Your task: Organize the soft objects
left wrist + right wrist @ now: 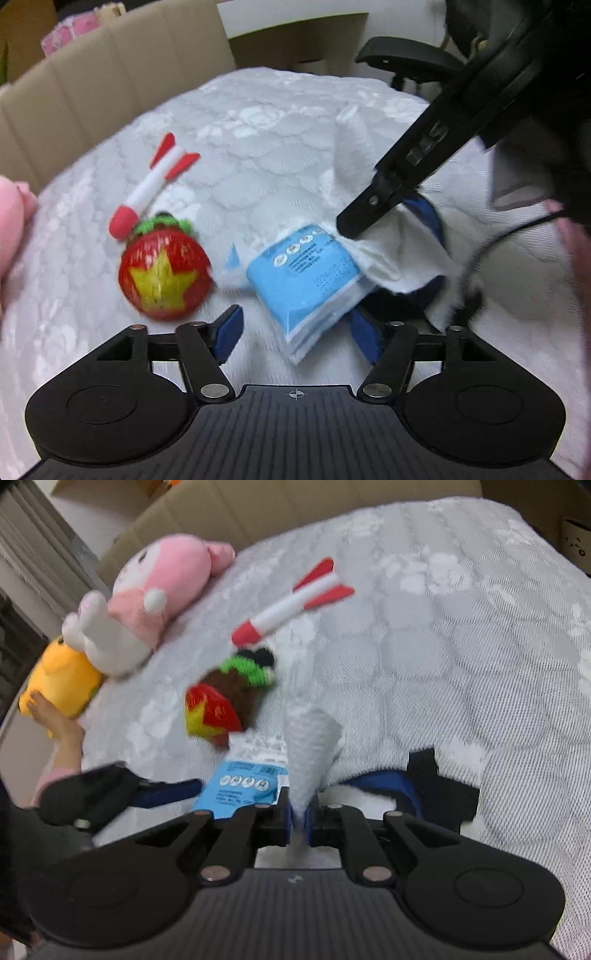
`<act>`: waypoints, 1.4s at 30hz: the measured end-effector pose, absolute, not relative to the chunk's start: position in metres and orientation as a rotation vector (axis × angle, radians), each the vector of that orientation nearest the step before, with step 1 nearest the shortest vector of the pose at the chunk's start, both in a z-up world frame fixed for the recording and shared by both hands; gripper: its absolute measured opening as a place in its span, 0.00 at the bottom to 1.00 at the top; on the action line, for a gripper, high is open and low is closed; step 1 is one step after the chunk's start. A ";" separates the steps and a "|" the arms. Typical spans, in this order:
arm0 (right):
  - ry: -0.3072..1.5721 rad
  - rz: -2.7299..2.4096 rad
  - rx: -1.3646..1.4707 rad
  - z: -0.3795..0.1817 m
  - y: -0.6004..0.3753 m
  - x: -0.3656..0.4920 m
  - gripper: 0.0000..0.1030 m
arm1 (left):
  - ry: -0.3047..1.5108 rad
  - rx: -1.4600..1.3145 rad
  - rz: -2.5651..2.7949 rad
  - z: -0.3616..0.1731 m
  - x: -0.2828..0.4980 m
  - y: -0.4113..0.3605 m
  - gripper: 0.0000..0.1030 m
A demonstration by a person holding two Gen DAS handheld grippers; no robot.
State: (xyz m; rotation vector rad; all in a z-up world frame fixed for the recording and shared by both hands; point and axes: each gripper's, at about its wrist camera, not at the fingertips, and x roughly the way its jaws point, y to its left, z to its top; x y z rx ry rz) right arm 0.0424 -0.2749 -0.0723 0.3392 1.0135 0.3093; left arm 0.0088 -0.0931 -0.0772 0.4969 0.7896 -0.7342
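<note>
My left gripper is open, and a blue packet lies on the bed between its blue pads. My right gripper is shut on a raised fold of the white cover. In the left wrist view the right gripper comes in from the upper right and lifts the cover's edge over the packet. A dark blue and black item shows under the cover. A red strawberry plush with a yellow star and a red-and-white rocket toy lie to the left.
A pink plush and a yellow plush lie at the bed's left edge, next to a person's foot. A cardboard box stands behind the bed. A black office chair is at the far right.
</note>
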 end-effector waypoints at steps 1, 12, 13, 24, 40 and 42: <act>1.012 0.328 0.347 -0.071 -0.276 0.039 0.08 | 0.812 0.472 -0.753 -0.073 0.004 -0.085 0.72; 0.900 0.247 0.427 -0.046 -0.323 0.022 0.08 | 1.067 -0.007 -0.731 -0.039 0.078 -0.065 0.91; 0.895 0.243 0.438 -0.045 -0.325 0.020 0.08 | 1.091 0.011 -0.708 -0.045 0.092 -0.080 0.91; 0.870 0.164 0.417 -0.038 -0.347 -0.011 0.08 | 0.882 0.357 -0.561 -0.073 0.108 -0.150 0.65; 0.897 0.541 0.453 -0.040 -0.223 0.072 0.07 | 0.536 0.330 -0.512 -0.079 0.000 -0.055 0.66; 0.924 0.471 0.292 -0.053 -0.209 0.079 0.07 | 0.564 0.301 -0.516 -0.076 0.004 -0.051 0.66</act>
